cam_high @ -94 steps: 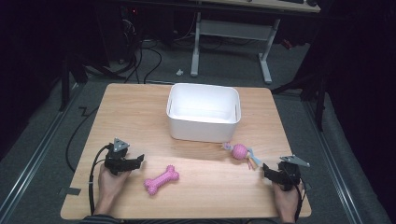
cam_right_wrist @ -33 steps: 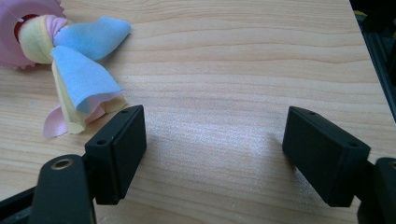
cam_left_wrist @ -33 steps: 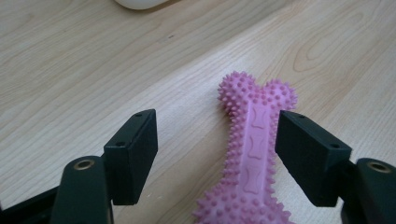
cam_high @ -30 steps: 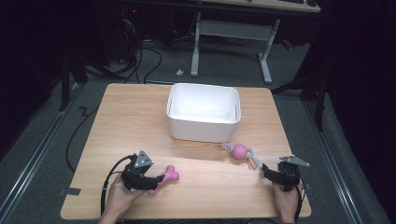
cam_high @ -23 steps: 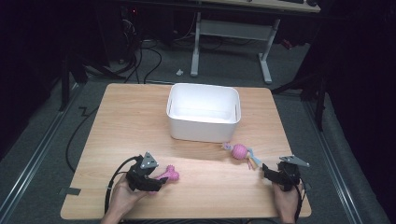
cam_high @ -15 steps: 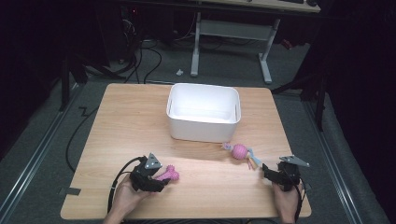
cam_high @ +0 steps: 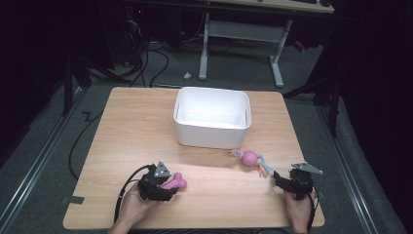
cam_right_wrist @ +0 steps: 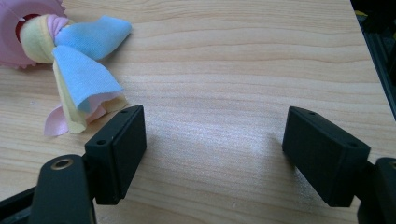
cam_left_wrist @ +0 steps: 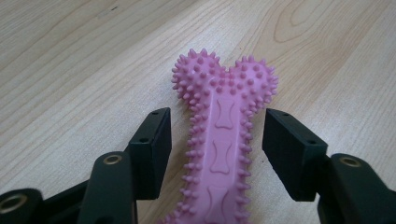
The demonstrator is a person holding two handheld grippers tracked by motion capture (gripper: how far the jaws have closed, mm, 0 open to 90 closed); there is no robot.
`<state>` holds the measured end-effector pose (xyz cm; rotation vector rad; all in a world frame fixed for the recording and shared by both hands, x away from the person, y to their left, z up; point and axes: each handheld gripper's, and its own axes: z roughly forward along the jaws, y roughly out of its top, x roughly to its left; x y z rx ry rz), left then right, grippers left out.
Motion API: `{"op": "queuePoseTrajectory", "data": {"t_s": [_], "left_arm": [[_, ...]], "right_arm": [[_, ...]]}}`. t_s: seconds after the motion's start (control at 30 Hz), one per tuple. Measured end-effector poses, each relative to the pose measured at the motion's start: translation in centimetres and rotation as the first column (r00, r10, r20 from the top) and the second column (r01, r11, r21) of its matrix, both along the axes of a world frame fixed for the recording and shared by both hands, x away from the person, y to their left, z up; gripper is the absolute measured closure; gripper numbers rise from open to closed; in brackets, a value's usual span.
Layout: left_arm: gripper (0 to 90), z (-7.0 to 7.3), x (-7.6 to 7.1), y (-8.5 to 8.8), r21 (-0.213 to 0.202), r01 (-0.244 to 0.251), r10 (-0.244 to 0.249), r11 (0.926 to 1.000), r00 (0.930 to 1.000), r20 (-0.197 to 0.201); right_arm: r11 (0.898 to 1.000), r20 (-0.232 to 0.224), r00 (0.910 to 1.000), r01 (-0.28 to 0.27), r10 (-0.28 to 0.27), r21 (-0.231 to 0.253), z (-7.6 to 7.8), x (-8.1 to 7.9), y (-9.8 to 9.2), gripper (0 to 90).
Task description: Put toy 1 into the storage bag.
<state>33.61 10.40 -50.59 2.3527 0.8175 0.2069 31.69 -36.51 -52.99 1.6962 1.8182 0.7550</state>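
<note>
- The wooden tabletop (cam_high: pixel 131 126) takes up the middle of the high view, on a grey floor with a white-legged desk frame (cam_high: pixel 241 44) behind it.
- A white bin (cam_high: pixel 213 117) sits toward the far middle of the tabletop, open side up, with nothing visible inside.
- The left hand-held gripper (cam_high: pixel 163 187) lies low at the near left, in the person's left hand (cam_high: pixel 131 207), its cable (cam_high: pixel 124 187) looping back toward the near edge.
- In the left gripper view its jaws stand partly open on either side of the shaft of a pink spiky toy bone (cam_left_wrist: pixel 224 140); a small gap shows on each side, so they straddle the bone without clamping it.
- The bone lies flat on the wood, its knobbed end pointing away from the left hand-held gripper (cam_left_wrist: pixel 217 151); in the high view that end (cam_high: pixel 176 181) sticks out toward the right.
- The right hand-held gripper (cam_high: pixel 285 183) rests at the near right corner in the person's right hand (cam_high: pixel 297 212), with its jaws spread wide and nothing between them but bare wood, as the right gripper view (cam_right_wrist: pixel 212 149) shows.
- A pink ball toy with cloth tails (cam_high: pixel 251 159) lies just in front of the bin's near right corner, apart from it.
- Its blue, yellow and pink cloth strips (cam_right_wrist: pixel 81 79) reach close to the right hand-held gripper's left jaw; whether they touch it cannot be told.
</note>
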Motion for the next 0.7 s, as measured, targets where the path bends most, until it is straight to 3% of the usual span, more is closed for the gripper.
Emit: {"op": "queuePoseTrajectory", "data": {"t_s": [0.7], "left_arm": [[56.7,0.24,0.04,-0.37,0.047,0.027,-0.027,0.9985,0.9996,0.001]], "right_arm": [[1.000,0.000,1.0000,0.000,0.000,0.000,0.00,0.00,0.01,21.7]]}}
